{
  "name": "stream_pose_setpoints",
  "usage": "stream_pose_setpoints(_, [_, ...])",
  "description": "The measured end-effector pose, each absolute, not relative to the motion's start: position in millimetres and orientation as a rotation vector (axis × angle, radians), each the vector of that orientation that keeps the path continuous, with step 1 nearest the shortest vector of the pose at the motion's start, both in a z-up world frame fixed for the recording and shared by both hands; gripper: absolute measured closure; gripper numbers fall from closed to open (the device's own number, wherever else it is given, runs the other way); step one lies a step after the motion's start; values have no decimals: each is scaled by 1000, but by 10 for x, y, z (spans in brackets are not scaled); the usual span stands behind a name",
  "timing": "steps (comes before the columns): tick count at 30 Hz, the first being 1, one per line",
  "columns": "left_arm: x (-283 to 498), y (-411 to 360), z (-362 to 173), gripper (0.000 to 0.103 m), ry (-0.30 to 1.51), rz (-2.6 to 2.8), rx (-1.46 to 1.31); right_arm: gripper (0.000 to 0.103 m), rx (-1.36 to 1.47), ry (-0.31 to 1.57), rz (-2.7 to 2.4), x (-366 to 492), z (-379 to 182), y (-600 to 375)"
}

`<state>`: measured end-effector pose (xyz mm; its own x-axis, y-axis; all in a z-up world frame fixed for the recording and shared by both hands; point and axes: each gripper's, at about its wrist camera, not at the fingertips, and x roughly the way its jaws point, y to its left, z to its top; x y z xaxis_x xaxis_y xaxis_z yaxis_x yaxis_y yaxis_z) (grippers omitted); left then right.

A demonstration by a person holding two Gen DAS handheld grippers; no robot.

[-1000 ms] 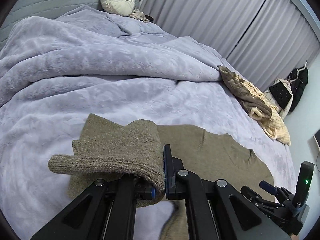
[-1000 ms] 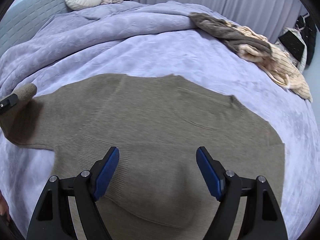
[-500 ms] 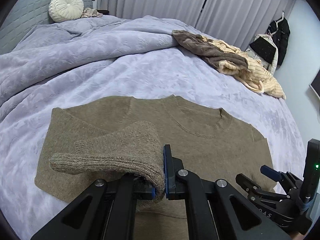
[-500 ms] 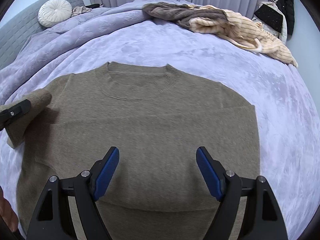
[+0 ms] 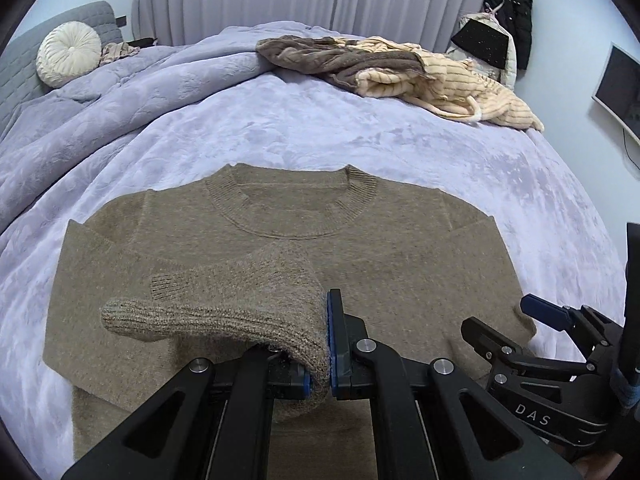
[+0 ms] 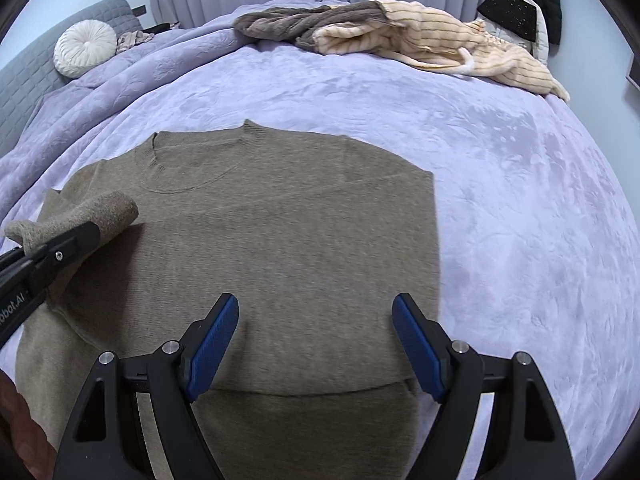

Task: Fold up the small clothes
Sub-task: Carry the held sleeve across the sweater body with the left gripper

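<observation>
A brown knit sweater (image 5: 400,248) lies flat on the lavender bedspread (image 5: 360,136), its round neckline at the far side. My left gripper (image 5: 325,356) is shut on the sweater's left sleeve (image 5: 240,300) near the ribbed cuff and holds it folded over the chest. The right wrist view shows that sleeve (image 6: 100,212) lifted at the left of the sweater (image 6: 280,220). My right gripper (image 6: 315,316) hovers open over the lower body of the sweater, with nothing between its blue pads (image 6: 212,340). It also shows at the lower right of the left wrist view as the right gripper (image 5: 560,320).
A heap of brown and cream striped clothes (image 5: 400,68) lies at the bed's far edge. A rumpled lavender blanket (image 5: 100,120) rises at the left, below a round white cushion (image 5: 68,54) and a grey headboard. Curtains, hanging dark garments and a wall screen (image 5: 620,84) stand behind.
My left gripper has carried the sleeve rightwards over the sweater's chest and rolled level. The right gripper has moved towards the sweater's right side, still open.
</observation>
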<state>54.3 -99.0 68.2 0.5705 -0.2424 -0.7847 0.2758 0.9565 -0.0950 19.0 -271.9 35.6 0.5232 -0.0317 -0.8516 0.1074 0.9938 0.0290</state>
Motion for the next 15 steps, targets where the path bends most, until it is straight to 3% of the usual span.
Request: stream_pose_setpoints(15, [375, -1627, 599, 96, 936, -362, 148, 21, 166, 996, -103, 21, 319, -3157])
